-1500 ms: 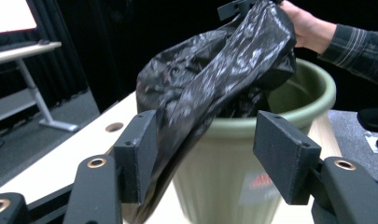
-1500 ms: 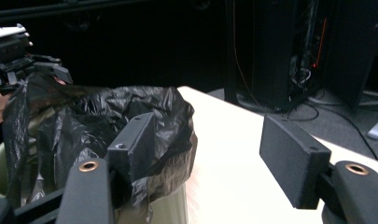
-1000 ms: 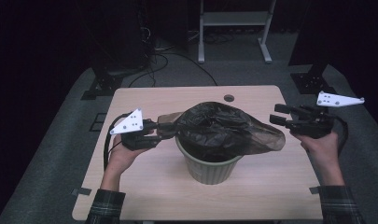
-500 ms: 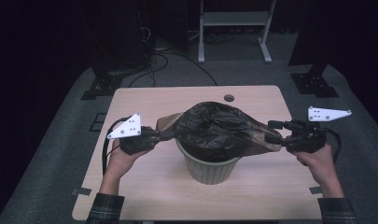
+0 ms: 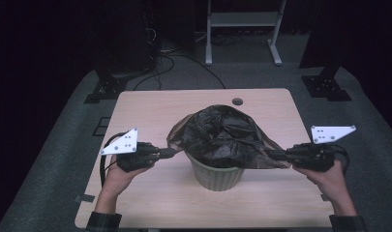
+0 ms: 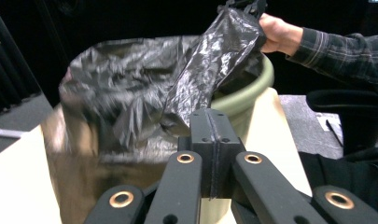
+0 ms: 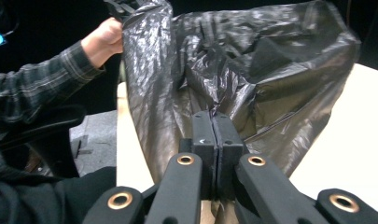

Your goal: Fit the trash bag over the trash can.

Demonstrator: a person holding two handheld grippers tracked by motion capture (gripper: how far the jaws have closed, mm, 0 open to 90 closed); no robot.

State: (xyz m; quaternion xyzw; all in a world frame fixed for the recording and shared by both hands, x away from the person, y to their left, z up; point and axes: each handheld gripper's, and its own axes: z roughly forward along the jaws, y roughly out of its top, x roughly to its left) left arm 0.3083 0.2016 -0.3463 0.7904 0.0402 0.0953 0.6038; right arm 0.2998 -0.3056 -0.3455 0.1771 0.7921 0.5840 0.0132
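At table centre I see the green bin (image 5: 217, 173) with the black bag (image 5: 221, 137) draped over its mouth. My left gripper (image 5: 170, 153), at 9 o'clock of the bin, is clamped on the bag's edge; my right gripper (image 5: 273, 154), at 3 o'clock, has just closed and pinches the opposite edge. Bag film is stretched between them. Light wood table (image 5: 150, 111), round hole (image 5: 237, 101) at 12 o'clock. Grey carpet (image 5: 63, 159) around, dark room, white stand legs (image 5: 242, 34) and cables (image 5: 179, 60) behind the table.
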